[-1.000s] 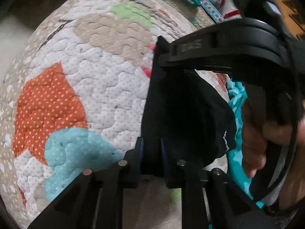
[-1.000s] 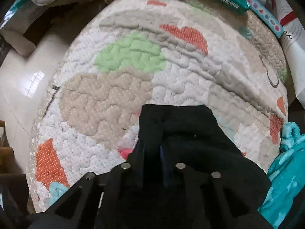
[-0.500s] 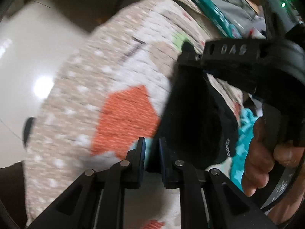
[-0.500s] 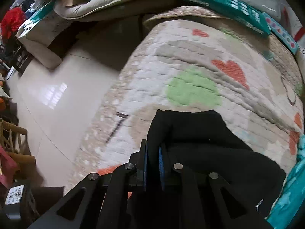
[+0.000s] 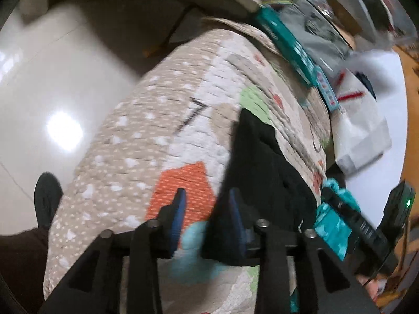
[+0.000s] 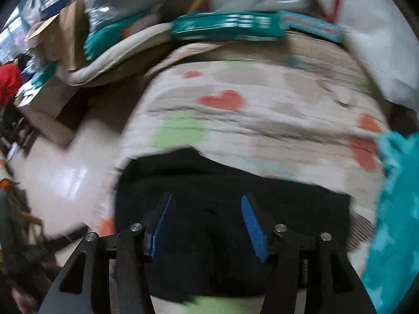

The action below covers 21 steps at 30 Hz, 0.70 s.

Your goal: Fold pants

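Observation:
The black pants (image 5: 264,172) lie folded on a quilted patchwork cover (image 5: 146,141), blurred by motion. My left gripper (image 5: 207,208) hovers at their left edge with its jaws opening. Orange quilt shows between the blue pads (image 5: 178,210), and the right finger just overlaps the black cloth without pressing it. In the right wrist view the pants (image 6: 230,183) spread flat below my right gripper (image 6: 207,210). Its jaws are opening wide above the cloth and the pads (image 6: 251,222) grip nothing. The right gripper's black body (image 5: 366,227) shows at the left view's right edge.
A teal garment (image 6: 392,209) lies on the quilt's right side, by the pants. A teal box (image 6: 227,26) and a white bag (image 5: 361,130) sit at the far edge. Shiny pale floor (image 5: 52,91) lies left, with a person's dark foot (image 5: 47,196). Cardboard boxes (image 6: 52,52) stand far left.
Both grippers were shut on the pants' edge; now both have let go and their jaws stand apart. Both have lifted and drawn back, and the pants lie on the quilt.

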Motion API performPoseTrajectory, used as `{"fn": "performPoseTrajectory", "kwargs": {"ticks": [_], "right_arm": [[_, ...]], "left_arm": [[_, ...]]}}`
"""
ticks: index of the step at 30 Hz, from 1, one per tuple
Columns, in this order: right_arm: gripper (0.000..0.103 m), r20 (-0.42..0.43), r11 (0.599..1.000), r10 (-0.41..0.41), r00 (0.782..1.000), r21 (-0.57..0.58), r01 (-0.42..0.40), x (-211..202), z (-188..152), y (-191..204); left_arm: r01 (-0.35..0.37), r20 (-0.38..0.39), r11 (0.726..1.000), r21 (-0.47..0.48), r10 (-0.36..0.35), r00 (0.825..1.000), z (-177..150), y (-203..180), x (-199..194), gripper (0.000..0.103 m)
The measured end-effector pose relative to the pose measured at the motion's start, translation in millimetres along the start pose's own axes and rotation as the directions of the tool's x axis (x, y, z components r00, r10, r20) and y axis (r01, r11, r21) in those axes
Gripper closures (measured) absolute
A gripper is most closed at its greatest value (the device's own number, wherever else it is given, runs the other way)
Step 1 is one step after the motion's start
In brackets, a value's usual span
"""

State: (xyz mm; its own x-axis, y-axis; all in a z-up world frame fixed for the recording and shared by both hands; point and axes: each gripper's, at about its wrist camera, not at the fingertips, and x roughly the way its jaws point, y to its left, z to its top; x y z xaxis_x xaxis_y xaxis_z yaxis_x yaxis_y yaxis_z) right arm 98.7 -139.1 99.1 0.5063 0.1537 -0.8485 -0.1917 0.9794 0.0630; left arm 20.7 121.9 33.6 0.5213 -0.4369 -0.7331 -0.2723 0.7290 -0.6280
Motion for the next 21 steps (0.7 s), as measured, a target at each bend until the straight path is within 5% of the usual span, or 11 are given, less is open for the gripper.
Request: {"fn": "performPoseTrajectory", "kwargs": {"ticks": [2,6,10,13,21], "right_arm": [[0.046,0.019,1.0,0.0,1.0,0.021,-0.001,-3.6,-15.7,-12.1],[0.055,0.044,0.985,0.126,0.991,0.109,-0.13,3.9,-50.1,-16.7],[0.056,0.018,0.961,0.234,0.972,0.151,-0.233,30.4,-66.2,-6.7],[0.058,-0.025,0.969,0.195,0.98,0.159,-0.189,51.3,-79.8,-6.9],[0.054,0.04,0.96,0.141,0.989,0.238,-0.147,24.2,-95.0,-39.2]], "left_arm": [[-0.011,-0.021,0.997,0.074,0.012,1.0,-5.4,-17.2,10.4,0.06],[-0.112,-0.006,0.963,0.245,0.117,0.993,-26.5,-46.1,31.6,0.059],[-0.185,-0.005,0.948,0.261,0.193,0.981,-29.4,-43.9,45.9,0.04],[-0.164,-0.026,0.961,0.224,0.174,0.984,-27.5,-36.0,45.6,0.039],[-0.174,-0.006,0.958,0.226,0.18,0.984,-25.3,-39.7,37.9,0.038]]}}
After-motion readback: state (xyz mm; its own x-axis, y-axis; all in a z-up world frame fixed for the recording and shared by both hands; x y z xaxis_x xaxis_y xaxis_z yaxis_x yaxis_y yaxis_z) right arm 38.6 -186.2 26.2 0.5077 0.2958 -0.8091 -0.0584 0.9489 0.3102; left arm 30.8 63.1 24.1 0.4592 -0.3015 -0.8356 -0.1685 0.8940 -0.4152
